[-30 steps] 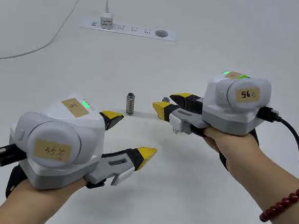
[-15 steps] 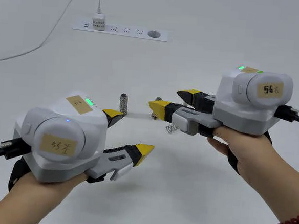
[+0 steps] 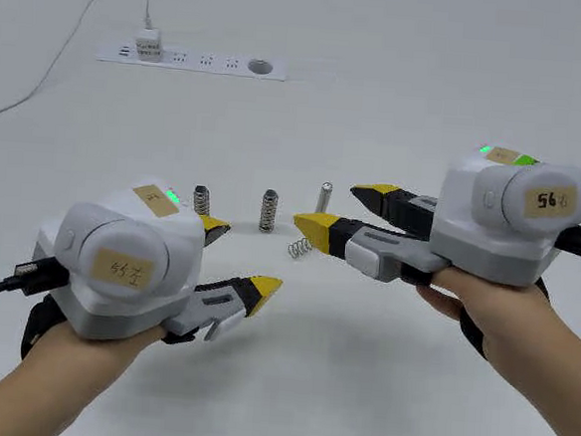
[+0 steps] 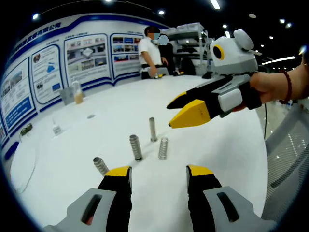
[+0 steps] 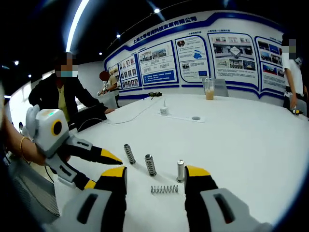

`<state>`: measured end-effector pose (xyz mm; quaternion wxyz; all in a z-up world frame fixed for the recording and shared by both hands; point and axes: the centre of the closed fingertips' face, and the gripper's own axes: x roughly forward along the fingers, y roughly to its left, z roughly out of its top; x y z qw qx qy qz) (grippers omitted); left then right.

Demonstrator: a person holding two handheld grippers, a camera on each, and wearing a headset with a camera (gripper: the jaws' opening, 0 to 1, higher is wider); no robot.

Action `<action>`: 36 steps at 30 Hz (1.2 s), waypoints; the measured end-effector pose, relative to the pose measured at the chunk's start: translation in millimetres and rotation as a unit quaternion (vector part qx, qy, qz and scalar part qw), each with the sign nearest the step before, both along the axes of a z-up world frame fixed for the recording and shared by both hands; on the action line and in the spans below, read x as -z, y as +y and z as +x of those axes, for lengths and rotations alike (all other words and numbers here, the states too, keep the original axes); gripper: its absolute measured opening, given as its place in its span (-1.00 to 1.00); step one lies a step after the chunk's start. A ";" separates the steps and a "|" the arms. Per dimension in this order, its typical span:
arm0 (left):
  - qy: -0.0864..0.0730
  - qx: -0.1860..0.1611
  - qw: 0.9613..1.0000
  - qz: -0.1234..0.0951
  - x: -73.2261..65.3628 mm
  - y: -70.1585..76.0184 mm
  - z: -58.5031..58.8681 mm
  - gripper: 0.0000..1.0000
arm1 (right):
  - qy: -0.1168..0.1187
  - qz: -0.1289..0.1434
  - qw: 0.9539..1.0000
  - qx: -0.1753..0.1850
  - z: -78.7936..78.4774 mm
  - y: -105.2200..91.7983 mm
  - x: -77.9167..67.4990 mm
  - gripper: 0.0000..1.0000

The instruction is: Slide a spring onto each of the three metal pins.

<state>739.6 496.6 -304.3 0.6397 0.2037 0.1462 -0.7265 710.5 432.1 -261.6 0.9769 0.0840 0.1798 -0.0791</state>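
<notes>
Lying flat, spring sits near right hand-held gripper.

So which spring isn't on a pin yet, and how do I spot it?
On the white table, find the bare metal pin at the right end of the row of three. Just nearer you, beside the right gripper's lower yellow tip, is the loose spring. It lies flat on its side; the other two springs stand upright on pins.

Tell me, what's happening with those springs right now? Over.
Left gripper open, empty; right gripper open, empty. Two pins sprung; third pin bare, loose spring lying beside it. Nothing blocks it.
</notes>
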 end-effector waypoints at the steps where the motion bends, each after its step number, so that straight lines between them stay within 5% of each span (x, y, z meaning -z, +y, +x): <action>1: 0.000 0.001 1.000 0.001 1.2 -1.3 -0.6 -0.08 | -0.003 0.001 1.000 0.002 -1.8 -0.9 -0.8 -0.01; 16: -0.006 0.021 1.000 0.005 13.4 -26.7 -11.4 -0.24 | -0.017 0.019 1.000 0.010 -36.2 -3.3 -4.3 0.03; 36: -0.021 0.035 0.999 0.022 29.7 -52.4 -15.5 -0.41 | -0.003 0.016 1.000 0.005 -69.9 7.3 1.8 0.24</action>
